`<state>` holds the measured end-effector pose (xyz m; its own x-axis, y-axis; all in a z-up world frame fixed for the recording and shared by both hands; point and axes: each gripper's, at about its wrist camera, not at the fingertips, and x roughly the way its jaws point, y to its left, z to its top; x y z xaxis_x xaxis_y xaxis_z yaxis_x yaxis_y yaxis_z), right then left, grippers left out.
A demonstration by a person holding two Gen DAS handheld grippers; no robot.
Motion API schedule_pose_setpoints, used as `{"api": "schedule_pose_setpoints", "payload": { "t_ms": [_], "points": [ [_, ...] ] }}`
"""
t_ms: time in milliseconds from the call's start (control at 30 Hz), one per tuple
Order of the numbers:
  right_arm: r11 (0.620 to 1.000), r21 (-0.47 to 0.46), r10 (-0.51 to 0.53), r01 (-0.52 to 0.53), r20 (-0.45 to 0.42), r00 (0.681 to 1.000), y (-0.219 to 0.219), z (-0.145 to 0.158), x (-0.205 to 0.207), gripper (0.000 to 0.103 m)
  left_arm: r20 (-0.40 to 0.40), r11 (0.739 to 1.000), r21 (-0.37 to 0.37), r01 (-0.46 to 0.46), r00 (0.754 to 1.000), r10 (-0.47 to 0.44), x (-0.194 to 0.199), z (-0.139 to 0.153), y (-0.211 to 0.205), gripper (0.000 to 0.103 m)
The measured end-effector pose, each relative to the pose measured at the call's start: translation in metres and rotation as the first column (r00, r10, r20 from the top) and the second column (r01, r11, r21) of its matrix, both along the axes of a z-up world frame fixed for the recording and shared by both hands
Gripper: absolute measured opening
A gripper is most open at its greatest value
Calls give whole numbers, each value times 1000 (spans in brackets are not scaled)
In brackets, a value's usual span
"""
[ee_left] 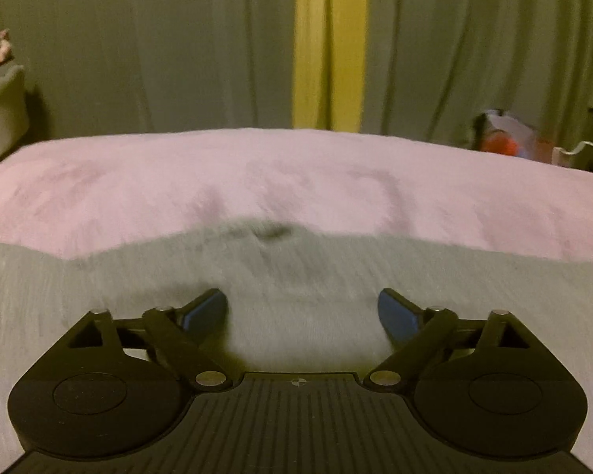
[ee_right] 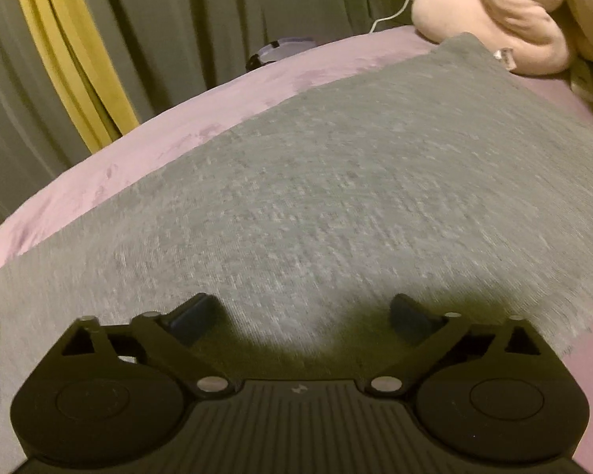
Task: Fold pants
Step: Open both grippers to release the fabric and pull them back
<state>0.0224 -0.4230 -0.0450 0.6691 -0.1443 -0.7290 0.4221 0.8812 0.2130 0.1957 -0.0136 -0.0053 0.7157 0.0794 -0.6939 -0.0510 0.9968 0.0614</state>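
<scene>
Grey pants [ee_right: 336, 181] flat beneath right gripper [ee_right: 302, 316], jaws wide apart.

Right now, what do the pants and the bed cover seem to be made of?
Pants: likely a soft knit, such as jersey or sweatshirt cotton; the grey is flecked light and dark, matte, with fine ribbed lines.
Bed cover: probably plush or velvety fleece; the pink nap shows darker brushed patches and a faint sheen. Blur leaves the exact fibre open.
</scene>
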Motion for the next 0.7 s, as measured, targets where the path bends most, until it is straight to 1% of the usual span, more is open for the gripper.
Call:
{"api": "schedule_pose_setpoints", "payload": {
  "t_ms": [67, 100, 167, 233, 267, 333, 367, 400, 433, 467, 500, 567, 600, 700],
  "points": [
    [1000, -12, -1, 1, 0, 1000, 2, 0, 1, 99, -5, 996, 64, -61, 998, 62, 9, 1, 4, 97],
    [1000, -11, -2, 2, 1, 1000, 2, -1, 1, 99, -12, 994, 72, -82, 996, 83, 10, 1, 8, 98],
    [1000, -7, -3, 3, 4, 1000, 1, -1, 1, 99, -20, 995, 33, -94, 995, 94, 7, 6, 13, 96],
    [1000, -1, -5, 5, 4, 1000, 0, -1, 1, 99, -19, 999, 23, -40, 999, 40, -8, 10, 11, 95],
    [1000, 0, -6, 6, 4, 1000, 0, -1, 2, 99, -14, 999, 40, 15, 1000, -14, -22, 10, 9, 95],
    [1000, -1, -10, 10, 5, 1000, 0, -1, 2, 99, 11, 993, 89, 75, 997, -76, -51, 7, 11, 95],
    [1000, -2, -11, 11, 5, 1000, 1, -1, 2, 99, 21, 991, 100, 88, 996, -91, -57, 3, 12, 97],
    [1000, -2, -14, 14, 7, 1000, 1, -1, 3, 99, 12, 992, 97, 86, 996, -88, -68, 3, 19, 98],
    [1000, -1, -15, 15, 8, 1000, 1, -1, 3, 99, -27, 994, 86, 64, 998, -62, -73, 1, 28, 98],
    [1000, 2, -17, 17, 11, 1000, 0, -1, 3, 99, -47, 998, 50, 34, 998, -32, -80, -1, 39, 98],
    [1000, 6, -18, 18, 12, 1000, -1, -1, 2, 99, -36, 1000, 6, 12, 999, -12, -90, 1, 51, 98],
    [1000, 14, -20, 20, 14, 1000, -2, 0, 2, 99, -53, 999, -10, -40, 998, 40, -100, 5, 61, 97],
    [1000, 14, -20, 20, 13, 1000, -2, 0, 2, 99, -61, 997, -27, -73, 996, 72, -104, 7, 64, 97],
    [1000, 11, -18, 18, 7, 1000, -1, 1, 2, 99, -52, 978, -145, -151, 988, 145, -118, 9, 77, 99]
  ]
}}
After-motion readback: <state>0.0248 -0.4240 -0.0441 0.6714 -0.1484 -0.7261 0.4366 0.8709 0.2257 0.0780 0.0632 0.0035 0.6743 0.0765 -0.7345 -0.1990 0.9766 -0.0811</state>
